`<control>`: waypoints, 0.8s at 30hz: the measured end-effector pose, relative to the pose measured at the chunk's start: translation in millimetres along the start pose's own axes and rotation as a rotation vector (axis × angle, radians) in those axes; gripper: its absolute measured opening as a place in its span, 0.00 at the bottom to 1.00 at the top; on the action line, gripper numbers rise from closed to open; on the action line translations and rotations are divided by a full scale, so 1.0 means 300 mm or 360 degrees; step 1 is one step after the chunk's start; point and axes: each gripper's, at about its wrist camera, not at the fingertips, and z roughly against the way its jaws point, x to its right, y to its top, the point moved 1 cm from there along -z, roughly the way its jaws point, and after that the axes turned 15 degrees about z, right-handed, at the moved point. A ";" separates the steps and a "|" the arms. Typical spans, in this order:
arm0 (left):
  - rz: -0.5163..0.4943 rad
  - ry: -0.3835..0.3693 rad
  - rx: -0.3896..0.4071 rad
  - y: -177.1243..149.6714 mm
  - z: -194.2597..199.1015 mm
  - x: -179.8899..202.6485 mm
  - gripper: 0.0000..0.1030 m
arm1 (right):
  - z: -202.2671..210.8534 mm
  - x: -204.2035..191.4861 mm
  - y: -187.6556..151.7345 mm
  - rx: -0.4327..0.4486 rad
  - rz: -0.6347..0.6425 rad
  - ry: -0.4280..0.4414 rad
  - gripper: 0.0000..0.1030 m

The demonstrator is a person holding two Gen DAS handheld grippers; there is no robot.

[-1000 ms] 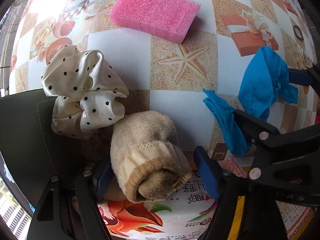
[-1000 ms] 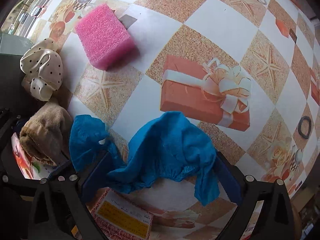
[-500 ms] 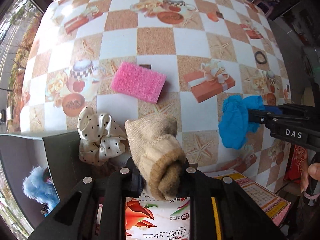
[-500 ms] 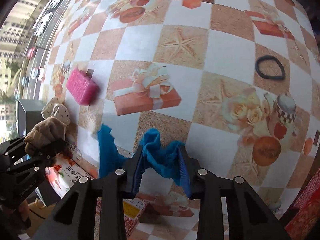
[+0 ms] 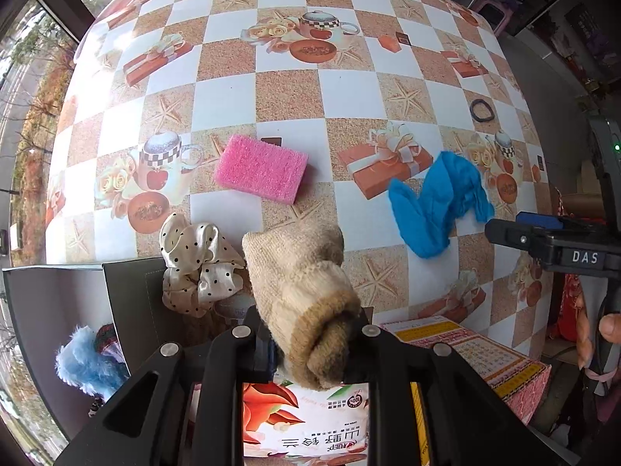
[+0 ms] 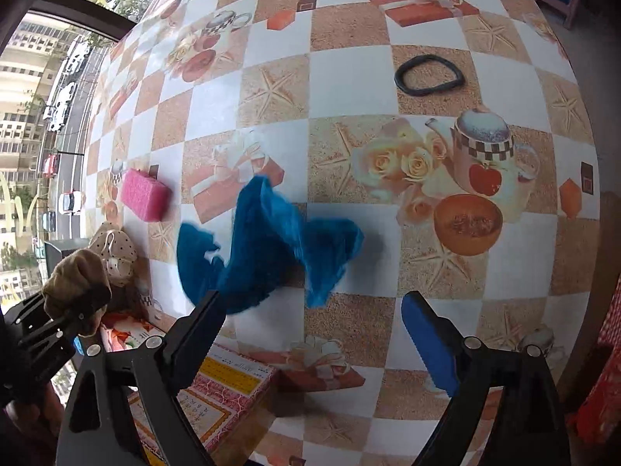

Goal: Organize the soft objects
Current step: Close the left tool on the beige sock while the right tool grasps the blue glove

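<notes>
The left gripper clamps the rolled beige sock above the table, while the right gripper's jaws have just sprung wide off the blue cloth.

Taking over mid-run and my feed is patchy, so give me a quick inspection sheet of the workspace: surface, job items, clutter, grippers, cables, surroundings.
Surface: table under a checkered tablecloth printed with starfish, gift boxes and teapots.
Job's things: beige knit sock clamped in the left gripper; blue cloth loose in front of the right gripper; polka-dot scrunchie at the table edge; pink sponge; black hair tie.
Clutter: printed packet and a red-and-yellow box at the near edge.
Grippers: left gripper shut on the sock; right gripper open, its jaws have just been opening, nothing pressed between them.
Cables: nothing seen.
Surroundings: dark bin, fluffy blue item beside it, window with street outside.
</notes>
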 end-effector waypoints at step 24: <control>0.0070 0.0032 0.0001 -0.053 0.001 -0.041 0.24 | -0.260 -0.213 0.208 -0.0190 0.0535 -0.0318 1.00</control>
